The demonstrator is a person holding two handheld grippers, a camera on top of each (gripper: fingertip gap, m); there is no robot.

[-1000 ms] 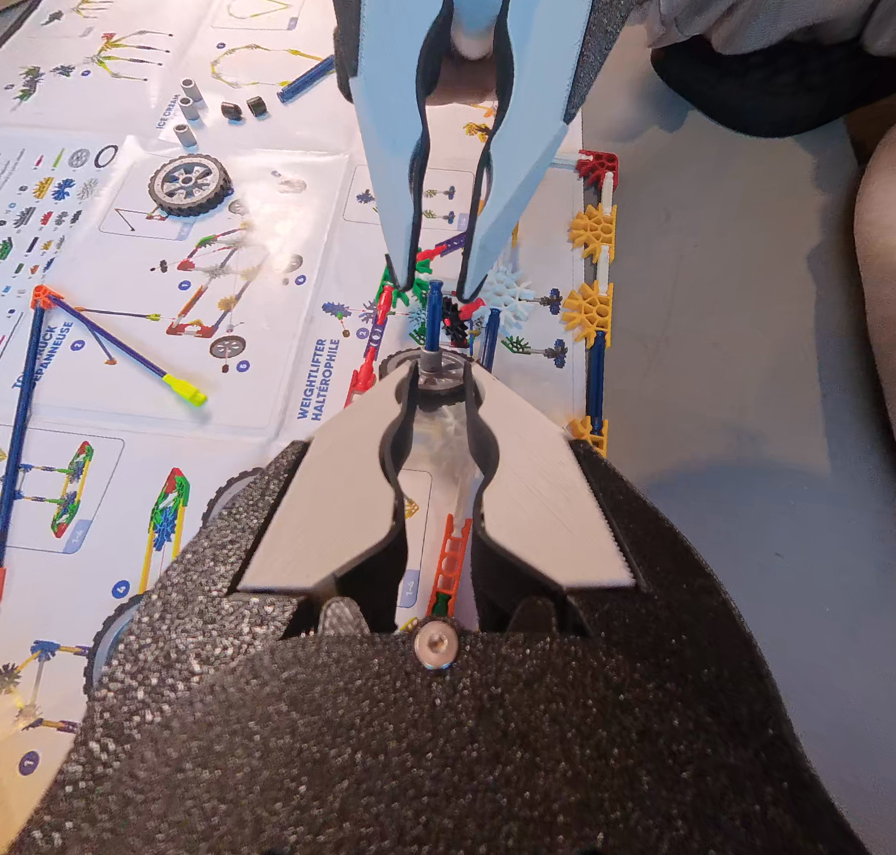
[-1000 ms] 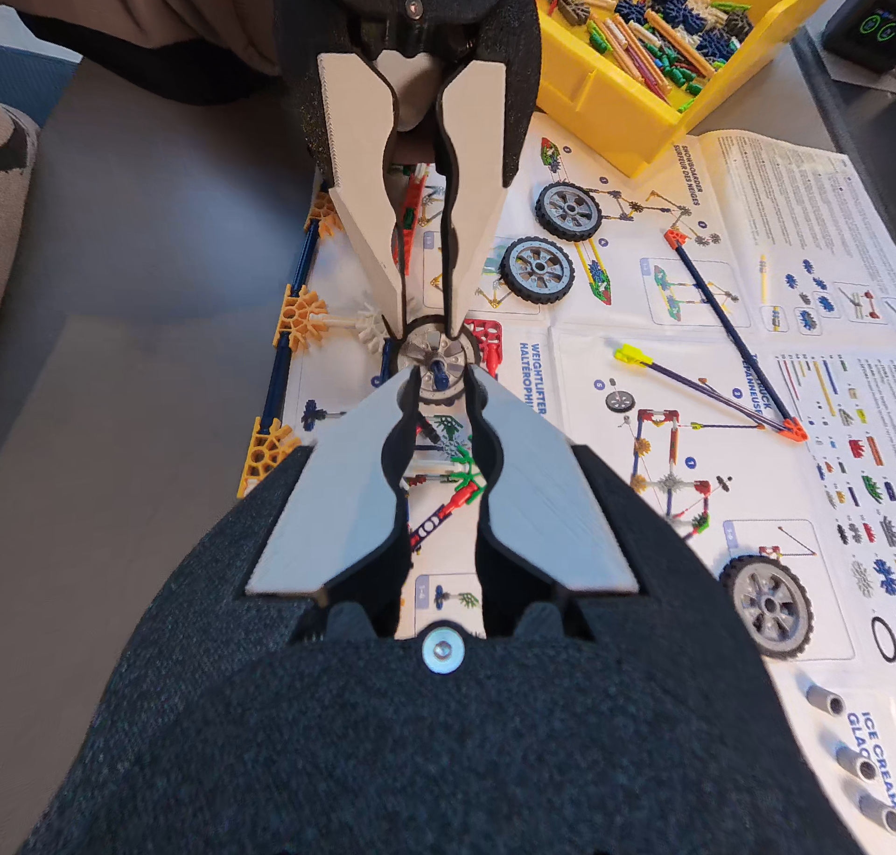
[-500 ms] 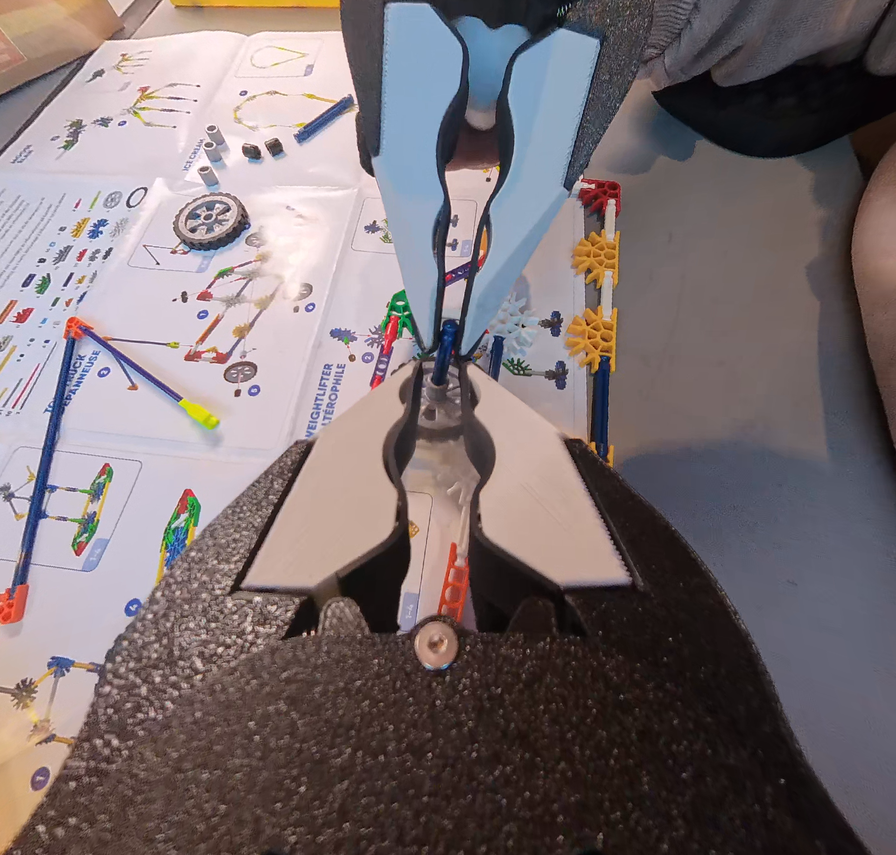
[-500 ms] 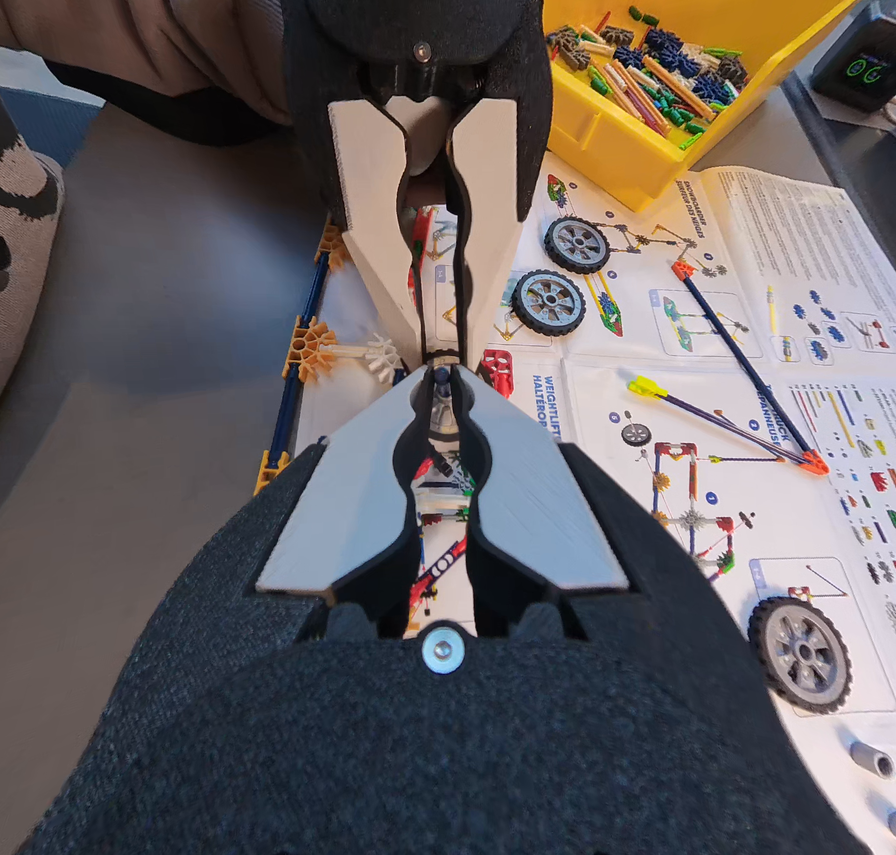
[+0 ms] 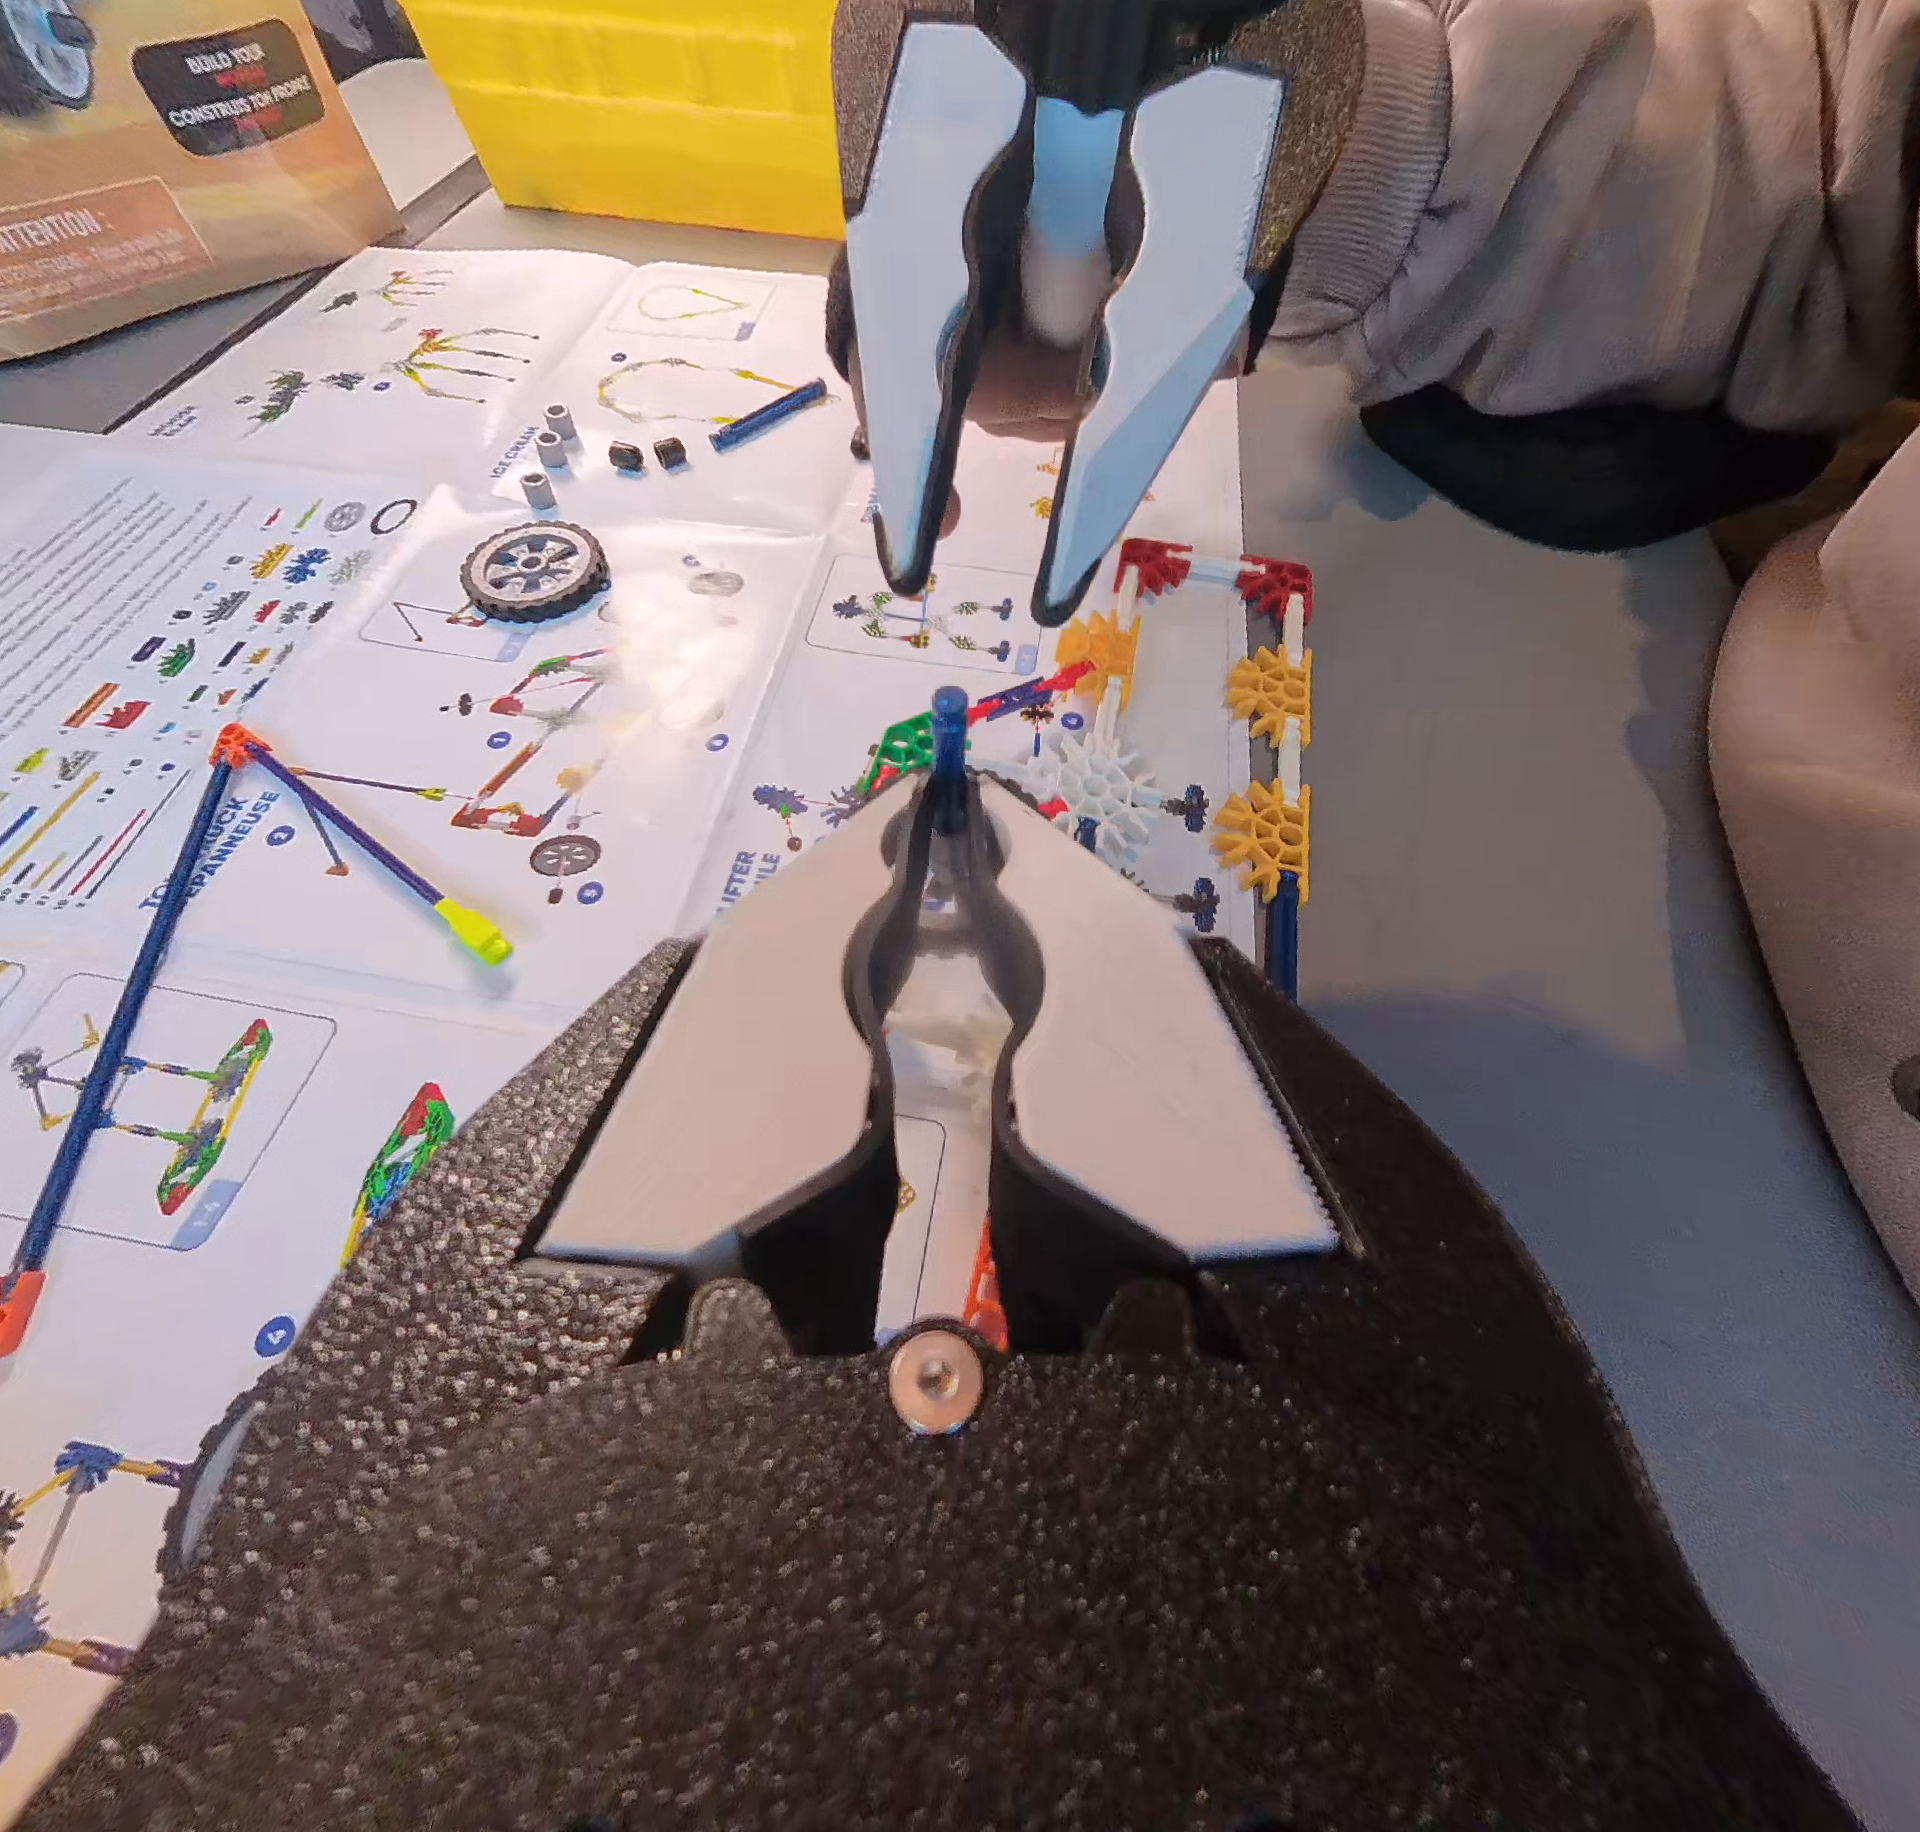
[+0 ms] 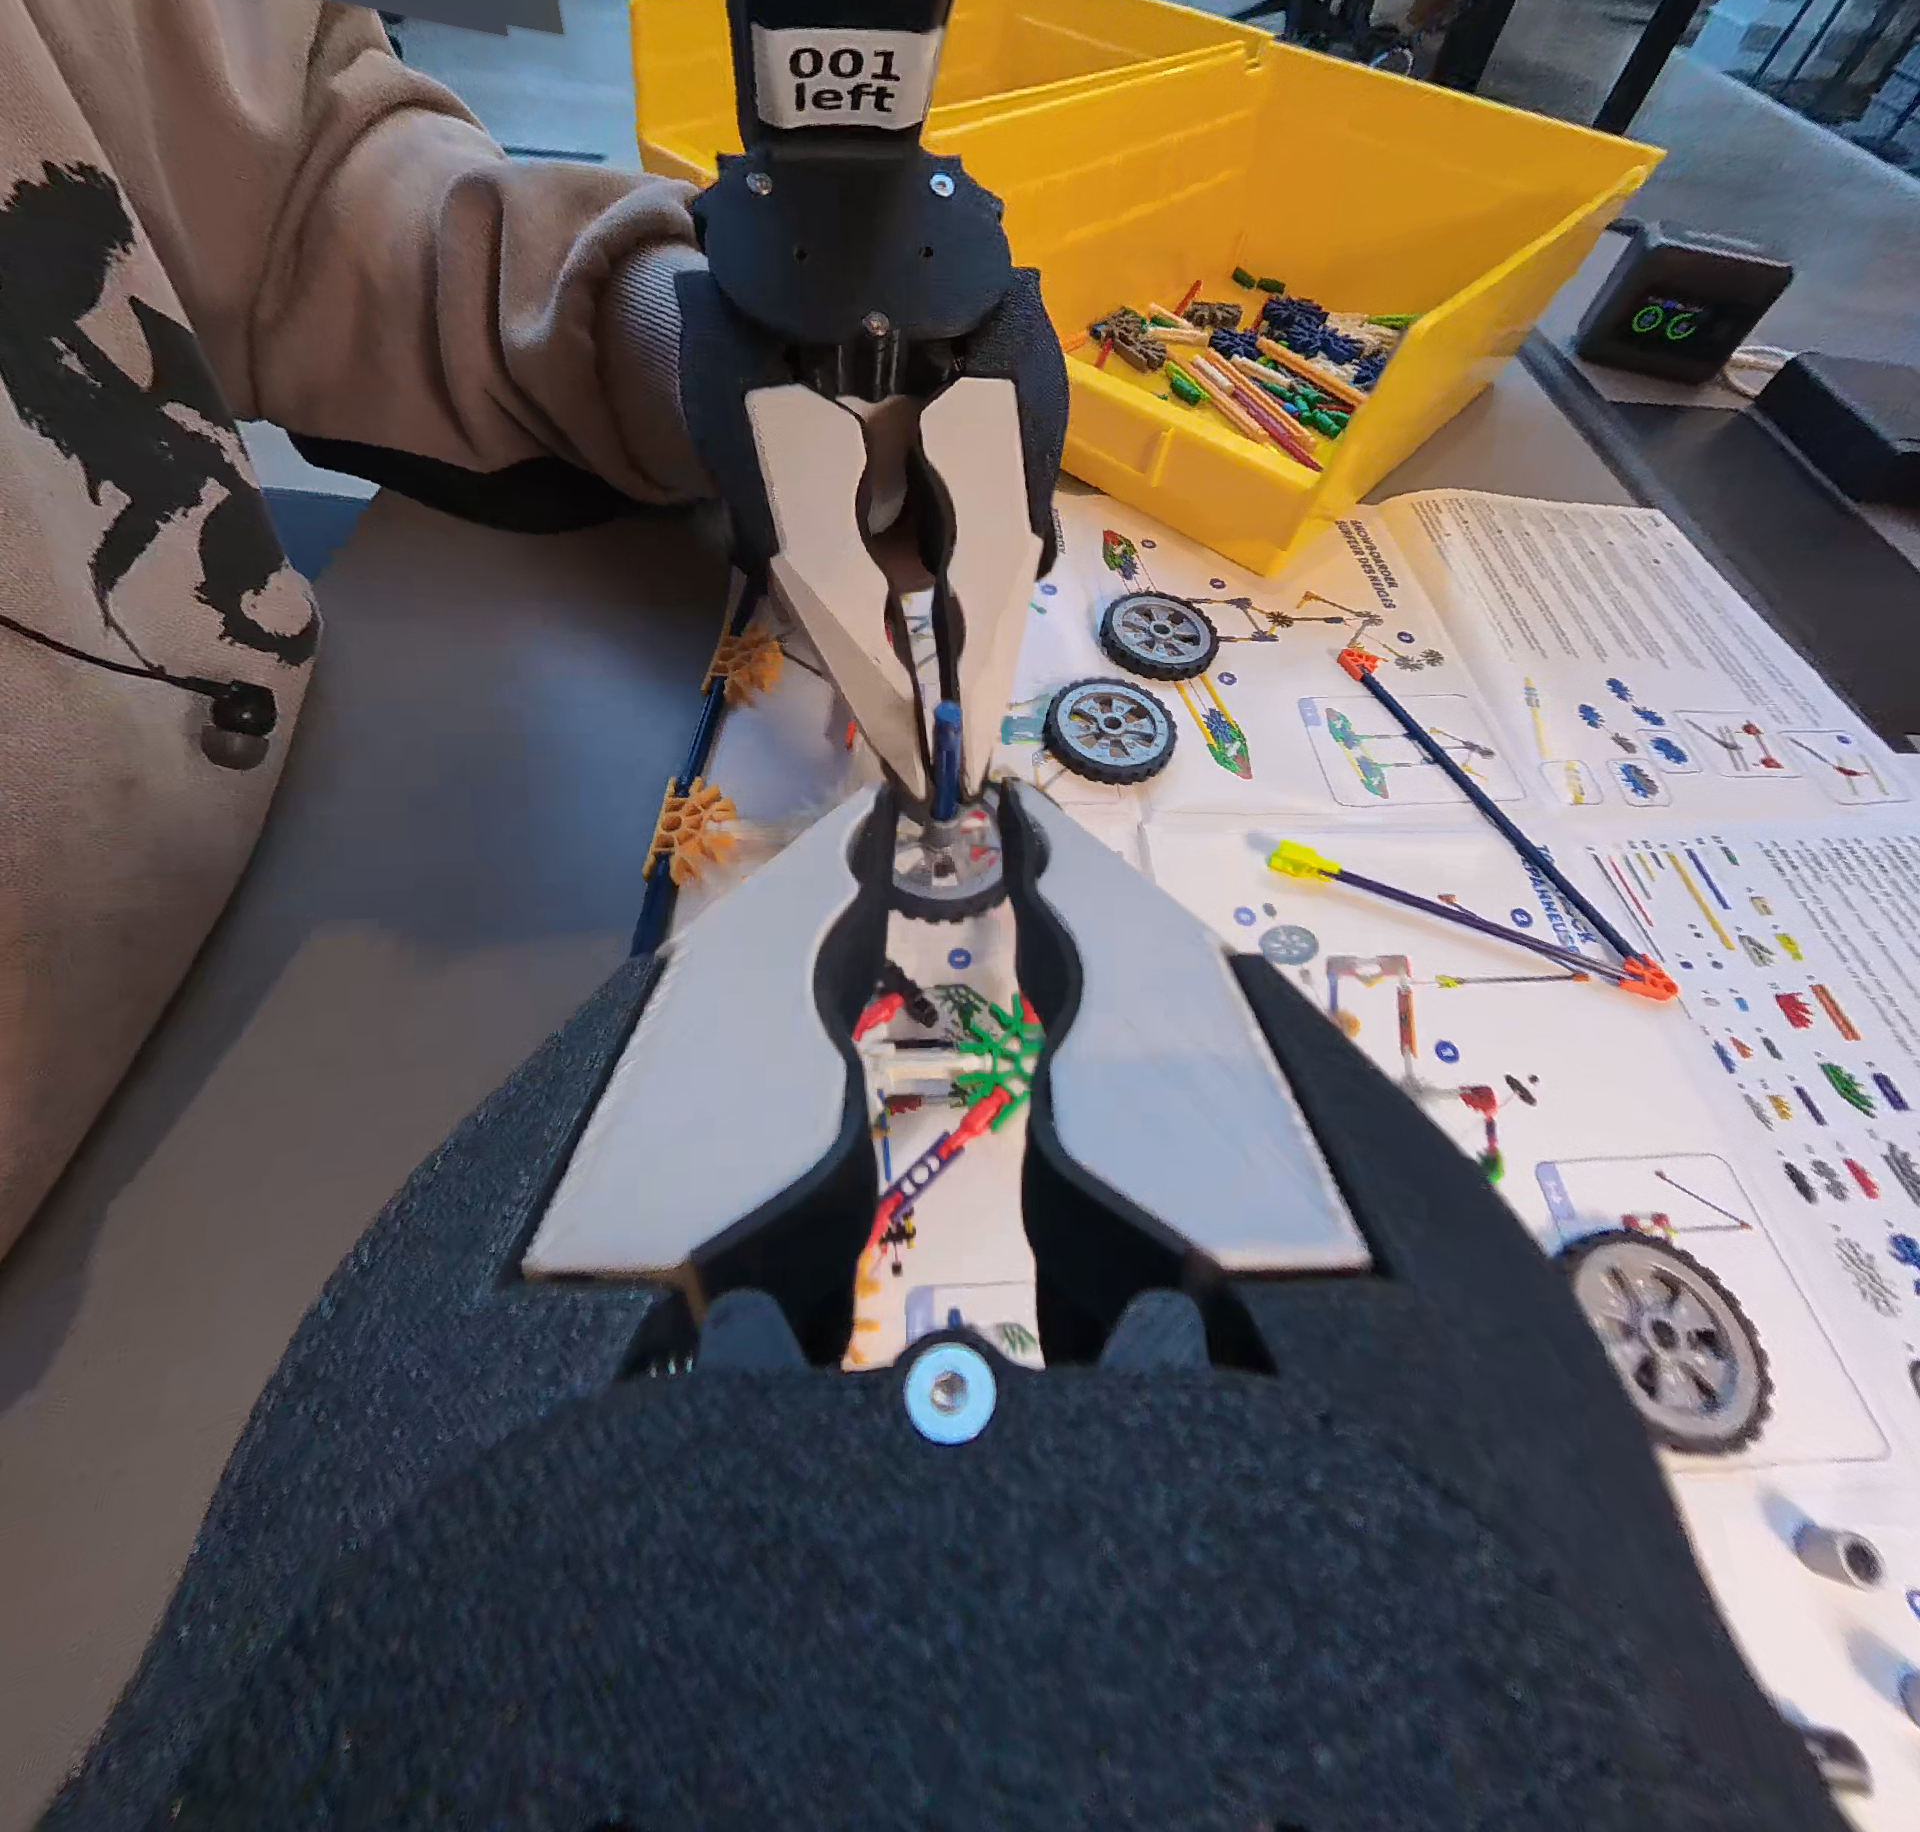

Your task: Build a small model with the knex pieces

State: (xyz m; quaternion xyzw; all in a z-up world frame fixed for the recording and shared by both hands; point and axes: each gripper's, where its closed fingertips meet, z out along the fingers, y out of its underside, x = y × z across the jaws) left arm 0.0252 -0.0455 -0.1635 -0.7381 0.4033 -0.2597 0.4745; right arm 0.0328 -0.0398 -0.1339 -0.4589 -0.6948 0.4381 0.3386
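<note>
**A:** Jaws first. The left gripper [image 5: 940, 811] is clenched on the blue rod [image 5: 948, 733], right at the hub of the wheel [image 6: 940, 894] threaded on it. Can't tell if the pads bite the hub too. The right gripper [image 5: 982, 593] is released, tips spread, hanging just past the rod's top end and not touching it.

**B:** So the piece sits over the instruction sheet [image 5: 644, 847], by the sheet's edge on the person's side of the bench [image 5: 1507, 847], just beside the connector frame [image 5: 1273, 702]?

**A:** Yep, and it looks lifted off the paper. My worry is that it's a pinch on a thin round rod. The wheel's weight could swivel it, or the wheel could slide off. If the right one closes off-centre, it could lever the rod out and drop it onto the frame.
</note>
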